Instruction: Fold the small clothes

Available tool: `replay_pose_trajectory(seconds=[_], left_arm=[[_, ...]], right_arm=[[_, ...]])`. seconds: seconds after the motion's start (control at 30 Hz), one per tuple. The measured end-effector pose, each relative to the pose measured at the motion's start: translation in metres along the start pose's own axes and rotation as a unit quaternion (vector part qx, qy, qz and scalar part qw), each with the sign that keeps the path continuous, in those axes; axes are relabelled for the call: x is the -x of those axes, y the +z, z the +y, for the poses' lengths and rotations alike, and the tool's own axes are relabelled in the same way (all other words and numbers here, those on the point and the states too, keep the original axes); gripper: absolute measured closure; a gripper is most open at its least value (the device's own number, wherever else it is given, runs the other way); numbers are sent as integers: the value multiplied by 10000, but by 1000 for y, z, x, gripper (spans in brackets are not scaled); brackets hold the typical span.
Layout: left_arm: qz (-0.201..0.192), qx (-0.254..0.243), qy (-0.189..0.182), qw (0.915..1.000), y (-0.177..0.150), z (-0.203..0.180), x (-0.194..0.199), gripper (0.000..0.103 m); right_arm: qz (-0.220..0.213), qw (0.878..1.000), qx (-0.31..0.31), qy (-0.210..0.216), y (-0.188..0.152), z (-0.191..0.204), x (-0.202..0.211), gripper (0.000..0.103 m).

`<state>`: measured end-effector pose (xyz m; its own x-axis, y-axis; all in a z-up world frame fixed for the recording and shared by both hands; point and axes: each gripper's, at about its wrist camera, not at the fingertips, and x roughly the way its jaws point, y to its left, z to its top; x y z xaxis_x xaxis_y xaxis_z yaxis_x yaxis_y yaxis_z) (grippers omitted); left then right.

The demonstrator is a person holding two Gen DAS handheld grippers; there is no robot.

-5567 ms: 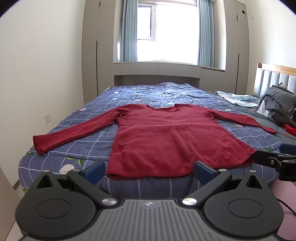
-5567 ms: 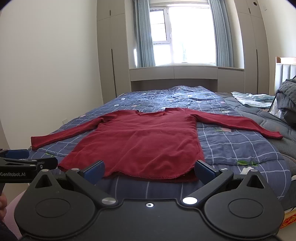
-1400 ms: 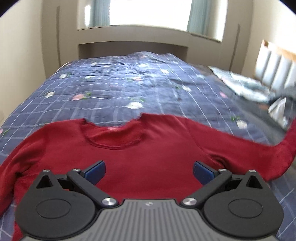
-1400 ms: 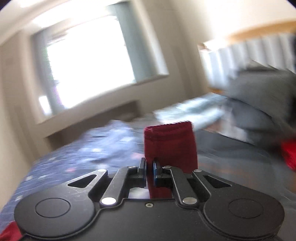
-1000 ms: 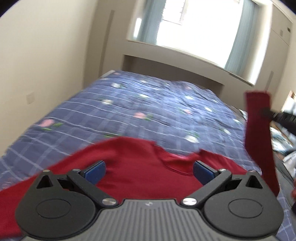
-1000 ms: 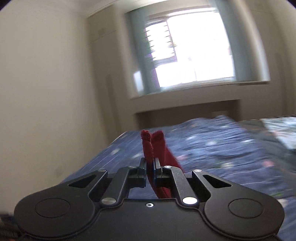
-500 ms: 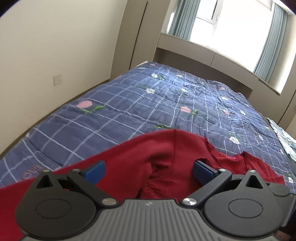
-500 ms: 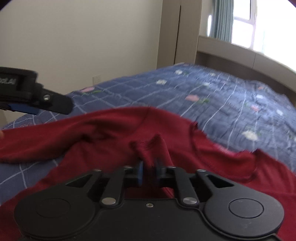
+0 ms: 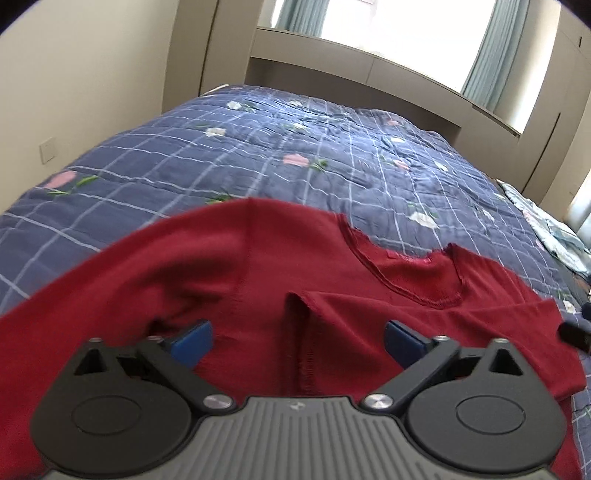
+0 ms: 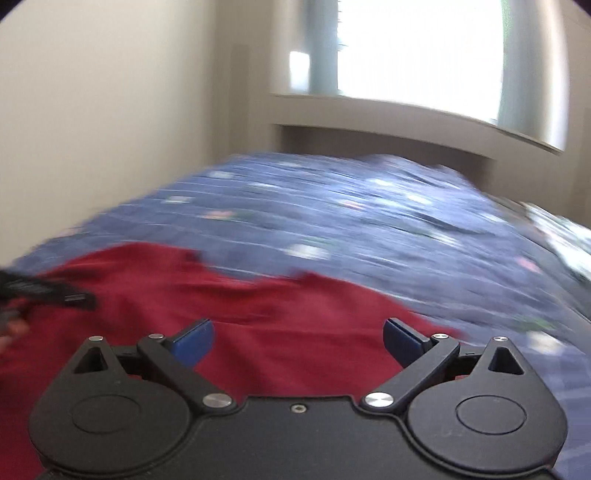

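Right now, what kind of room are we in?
Most likely a bedroom: a bed with a blue checked floral quilt, a curtained window behind it, and a red long-sleeved top spread out for folding.

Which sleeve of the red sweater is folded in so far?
One sleeve lies folded across the chest of the red sweater, cuff near the middle. The other sleeve's state: cannot tell.

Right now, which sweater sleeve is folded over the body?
The right-side sleeve: it lies across the chest, its cuff ending near the collar. The left-side sleeve stretches outward on the quilt.
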<state>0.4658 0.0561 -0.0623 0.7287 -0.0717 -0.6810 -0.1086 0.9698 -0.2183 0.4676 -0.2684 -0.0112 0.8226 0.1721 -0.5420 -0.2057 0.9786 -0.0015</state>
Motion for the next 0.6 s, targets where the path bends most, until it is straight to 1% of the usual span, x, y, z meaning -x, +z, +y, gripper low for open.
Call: replay_pose_trajectory(seconds=[0.03, 0.07, 0.1, 0.13, 0.17, 0.2, 0.23, 0.27, 0.3, 0.33, 0.43, 0.47, 0.5, 0.53, 0.57, 0.6], left_arm=[[7, -22, 2, 10000, 0, -2, -2, 15], [7, -48, 13, 10000, -1, -4, -4, 25], [-3, -72, 24, 10000, 0, -6, -4, 31], [-1, -110, 13, 9999, 1, -8, -5, 46], [21, -142, 0, 9999, 2, -9, -6, 54], [28, -163, -7, 9999, 2, -11, -6, 59], [21, -207, 6, 9998, 3, -13, -7, 70], [32, -303, 100, 9995, 3, -16, -8, 76], [56, -388, 203, 9990, 3, -18, -10, 77], [72, -430, 258, 9987, 4, -21, -12, 79], [92, -493, 342, 9982, 0, -23, -16, 82], [84, -532, 367, 9979, -1, -23, -17, 82], [82, -569, 381, 9976, -3, -23, -18, 82], [69, -592, 394, 9974, -3, -24, -18, 82], [48, -607, 405, 9973, -3, -25, -16, 78], [26, -625, 432, 9971, -3, -26, -15, 72]], right_arm=[[34, 9997, -165, -157, -3, -16, -4, 10], [81, 9990, -332, -282, -5, -30, -9, 13], [144, 9978, -527, -379, -8, -44, -17, 15], [202, 9960, -763, -423, -11, -57, -24, 20], [244, 9941, -976, -412, -13, -68, -31, 27], [298, 9921, -1158, -376, -15, -77, -37, 31], [373, 9904, -1285, -351, -17, -84, -44, 41], [443, 9893, -1352, -328, -19, -89, -50, 58], [494, 9890, -1366, -280, -21, -91, -56, 69], [521, 9893, -1343, -251, -23, -92, -60, 85], [426, 9917, -1132, -448, -23, -90, -60, 90], [404, 9919, -1072, -556, -23, -91, -60, 89], [409, 9919, -1058, -564, -22, -93, -56, 89], [411, 9920, -1044, -571, -22, -94, -52, 86], [376, 9928, -975, -580, -22, -94, -45, 78], [325, 9941, -858, -583, -22, -91, -36, 74]])
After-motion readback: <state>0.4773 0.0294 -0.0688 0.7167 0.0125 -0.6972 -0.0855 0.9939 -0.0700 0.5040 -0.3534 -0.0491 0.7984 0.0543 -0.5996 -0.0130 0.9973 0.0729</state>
